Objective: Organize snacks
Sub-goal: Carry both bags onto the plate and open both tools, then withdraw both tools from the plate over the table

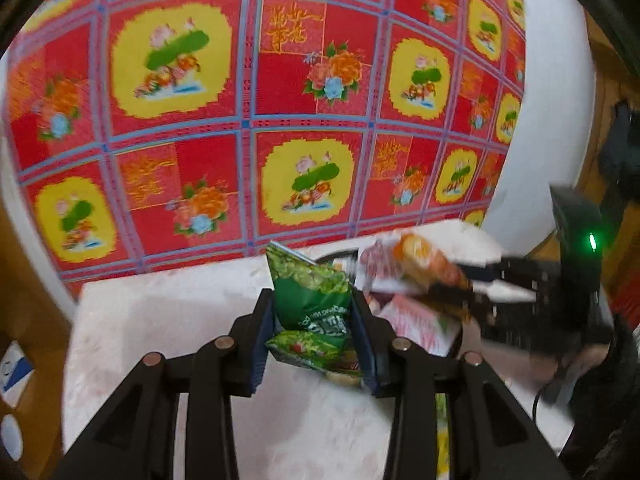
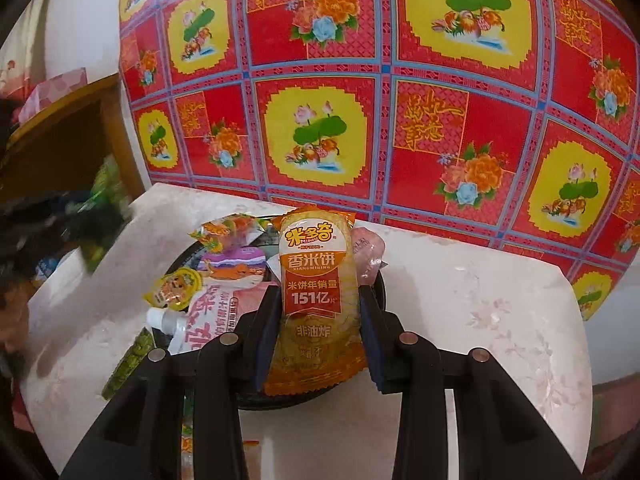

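Observation:
My left gripper (image 1: 314, 304) is shut on a green snack packet (image 1: 310, 292), which stands upright between its blue pads above the pale table (image 1: 160, 320). My right gripper (image 2: 319, 300) is shut on an orange rice cracker packet (image 2: 312, 280), held upright over a dark round plate (image 2: 288, 400). In the left wrist view that orange packet (image 1: 420, 260) shows blurred at the right, over the same plate. On the plate lie a yellow jelly cup (image 2: 174, 286), a pink and white pouch (image 2: 216, 316), a purple-lidded cup (image 2: 236, 264) and a pink packet (image 2: 366, 252).
A red and yellow flowered cloth (image 2: 400, 80) covers the wall behind the table. A wooden shelf (image 2: 60, 140) stands at the left. A green packet (image 2: 128, 356) lies beside the plate near the table's front. The white flowered tabletop (image 2: 480, 300) stretches to the right of the plate.

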`<action>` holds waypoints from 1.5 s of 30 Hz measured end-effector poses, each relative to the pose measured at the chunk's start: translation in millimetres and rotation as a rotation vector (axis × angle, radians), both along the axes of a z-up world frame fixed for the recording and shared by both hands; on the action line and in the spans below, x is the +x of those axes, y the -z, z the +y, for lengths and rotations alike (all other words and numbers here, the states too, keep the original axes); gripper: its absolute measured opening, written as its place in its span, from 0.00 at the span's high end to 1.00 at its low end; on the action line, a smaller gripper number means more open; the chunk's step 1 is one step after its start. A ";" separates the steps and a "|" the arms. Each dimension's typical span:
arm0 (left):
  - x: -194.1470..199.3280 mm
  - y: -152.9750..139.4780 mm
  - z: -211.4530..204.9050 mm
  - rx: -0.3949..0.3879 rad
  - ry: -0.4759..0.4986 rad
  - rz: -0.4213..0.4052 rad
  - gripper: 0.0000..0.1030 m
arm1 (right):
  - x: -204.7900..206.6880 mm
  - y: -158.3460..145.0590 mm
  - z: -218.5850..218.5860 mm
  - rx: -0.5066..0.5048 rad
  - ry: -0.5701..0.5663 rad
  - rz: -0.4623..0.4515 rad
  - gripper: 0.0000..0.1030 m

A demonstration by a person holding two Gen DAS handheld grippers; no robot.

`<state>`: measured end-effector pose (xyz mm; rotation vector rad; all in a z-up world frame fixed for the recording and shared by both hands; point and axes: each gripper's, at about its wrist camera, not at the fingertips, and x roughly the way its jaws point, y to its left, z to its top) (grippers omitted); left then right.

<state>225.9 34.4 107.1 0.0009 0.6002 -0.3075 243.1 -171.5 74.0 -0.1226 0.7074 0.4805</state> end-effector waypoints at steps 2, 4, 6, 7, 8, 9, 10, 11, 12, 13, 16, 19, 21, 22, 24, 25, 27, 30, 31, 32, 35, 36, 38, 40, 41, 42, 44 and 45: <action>10.1 1.8 -6.5 -0.008 0.015 -0.004 0.62 | 2.8 1.1 -0.6 0.009 0.006 0.007 0.62; 15.2 4.9 -14.6 -0.013 0.030 -0.015 0.62 | 6.8 2.2 -0.2 0.020 0.012 0.022 0.62; 21.2 13.1 -21.7 -0.052 0.059 -0.037 0.62 | 7.5 1.1 3.1 0.009 0.013 0.010 0.62; 25.6 18.3 -24.9 -0.070 0.070 -0.024 0.62 | 6.6 -0.1 5.2 0.002 0.014 -0.005 0.62; 29.4 22.5 -28.0 -0.069 0.078 0.004 0.62 | 5.9 -1.4 7.3 -0.003 0.010 -0.018 0.62; 33.2 26.6 -31.4 -0.059 0.092 0.035 0.62 | 5.0 -2.4 9.1 -0.002 0.001 -0.028 0.62; 34.2 30.1 -33.2 -0.052 0.099 0.038 0.62 | 4.6 -3.1 10.3 -0.001 -0.004 -0.034 0.62; 34.4 32.3 -33.9 -0.043 0.095 0.036 0.62 | 4.3 -4.0 11.6 -0.002 -0.003 -0.043 0.62; 35.1 34.9 -34.9 -0.028 0.092 0.042 0.62 | 3.8 -4.4 12.2 -0.004 -0.001 -0.048 0.62; 35.9 36.8 -35.0 -0.022 0.088 0.048 0.62 | 3.5 -4.8 12.8 -0.006 -0.001 -0.052 0.62; 35.1 35.7 -31.8 -0.039 0.084 0.041 0.62 | 6.2 -5.0 12.2 0.029 -0.017 -0.027 0.62; 30.3 32.1 -28.7 -0.047 0.078 0.007 0.55 | 12.8 -3.6 7.5 0.100 -0.024 0.034 0.62; 28.1 31.2 -28.7 -0.052 0.086 -0.001 0.47 | 14.4 -3.4 4.5 0.112 -0.006 0.034 0.62; 27.5 30.8 -29.2 -0.053 0.092 -0.003 0.47 | 14.2 -3.5 4.3 0.114 -0.001 0.031 0.62; 25.4 30.2 -30.2 -0.050 0.098 -0.010 0.45 | 13.9 -3.9 4.5 0.124 -0.006 0.029 0.61; 24.3 29.7 -30.0 -0.047 0.096 -0.016 0.45 | 13.0 -4.5 5.1 0.124 -0.011 0.023 0.60; 22.7 27.8 -27.9 -0.054 0.091 -0.024 0.43 | 9.8 -5.8 7.8 0.112 -0.021 -0.002 0.56; 26.0 26.8 -18.1 -0.123 0.094 0.002 0.43 | 8.7 -5.1 7.9 0.122 -0.033 0.002 0.43; 27.8 26.9 -13.6 -0.137 0.079 0.011 0.43 | 8.9 -5.0 6.5 0.137 -0.037 0.007 0.42; 29.1 27.2 -11.2 -0.141 0.067 0.015 0.43 | 9.2 -5.2 4.5 0.157 -0.039 0.014 0.40; 33.4 29.1 -3.7 -0.163 0.042 0.037 0.43 | 9.2 -7.1 -3.3 0.208 -0.028 0.022 0.37; 34.4 29.8 -2.2 -0.168 0.037 0.043 0.43 | 8.9 -8.1 -5.8 0.222 -0.025 0.021 0.37; 35.2 30.5 -0.9 -0.168 0.031 0.048 0.43 | 7.8 -10.8 -10.3 0.246 -0.018 0.013 0.36; 35.8 31.5 -1.2 -0.159 0.029 0.052 0.43 | 7.2 -12.3 -12.4 0.252 -0.008 0.007 0.35; 36.3 32.5 -2.2 -0.150 0.030 0.056 0.43 | 7.4 -12.0 -11.8 0.244 -0.003 0.007 0.35; 36.5 33.0 -2.7 -0.144 0.030 0.057 0.43 | 7.9 -11.2 -10.9 0.234 0.000 0.009 0.35; 36.0 33.9 -5.4 -0.122 0.031 0.055 0.43 | 9.4 -9.0 -8.6 0.212 0.008 0.015 0.35; 35.3 33.6 -6.3 -0.117 0.035 0.051 0.43 | 9.8 -8.2 -8.2 0.207 0.010 0.018 0.35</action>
